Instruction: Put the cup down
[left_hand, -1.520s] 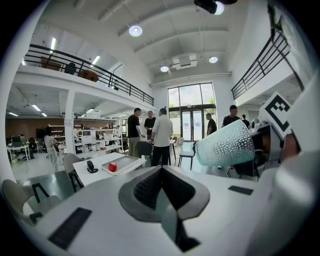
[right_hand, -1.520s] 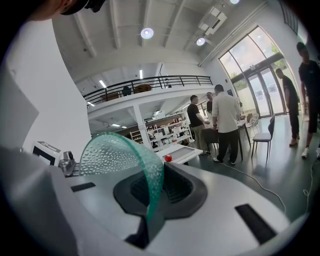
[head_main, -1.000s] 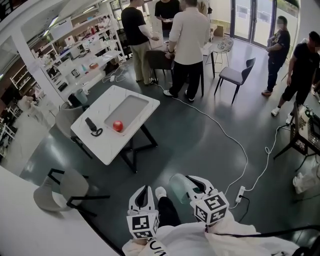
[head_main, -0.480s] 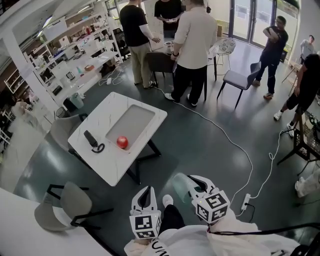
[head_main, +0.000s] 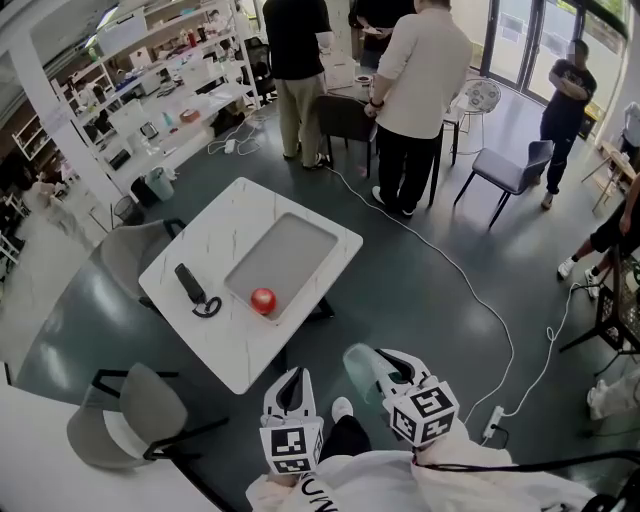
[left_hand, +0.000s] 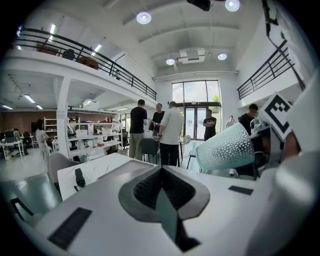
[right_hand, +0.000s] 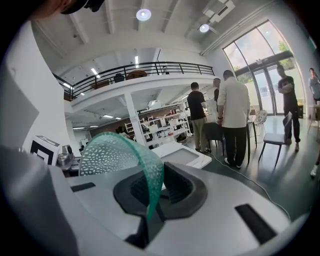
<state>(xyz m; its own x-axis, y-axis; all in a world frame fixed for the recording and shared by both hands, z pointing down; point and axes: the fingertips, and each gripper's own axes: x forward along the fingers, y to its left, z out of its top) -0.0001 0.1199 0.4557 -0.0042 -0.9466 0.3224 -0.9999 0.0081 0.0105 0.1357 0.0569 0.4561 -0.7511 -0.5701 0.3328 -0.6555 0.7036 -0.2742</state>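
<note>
2 abreast, slightly nose-down: R gripper (head_main: 385, 364) fingers clamping cup (head_main: 357, 366), L gripper (head_main: 292, 379) fingers closed.

We see a bright, evenly lit hall, round white ceiling lamps (left_hand: 144, 18) glowing, daylight through tall glass doors (left_hand: 197, 114), faint sheen on the dark grey floor (head_main: 400, 310), both gripper views fisheye-bent with black corners.

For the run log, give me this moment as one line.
right gripper: shut on cup rim | left gripper: shut, empty | cup: not yet on table | table: apple on tray
</note>
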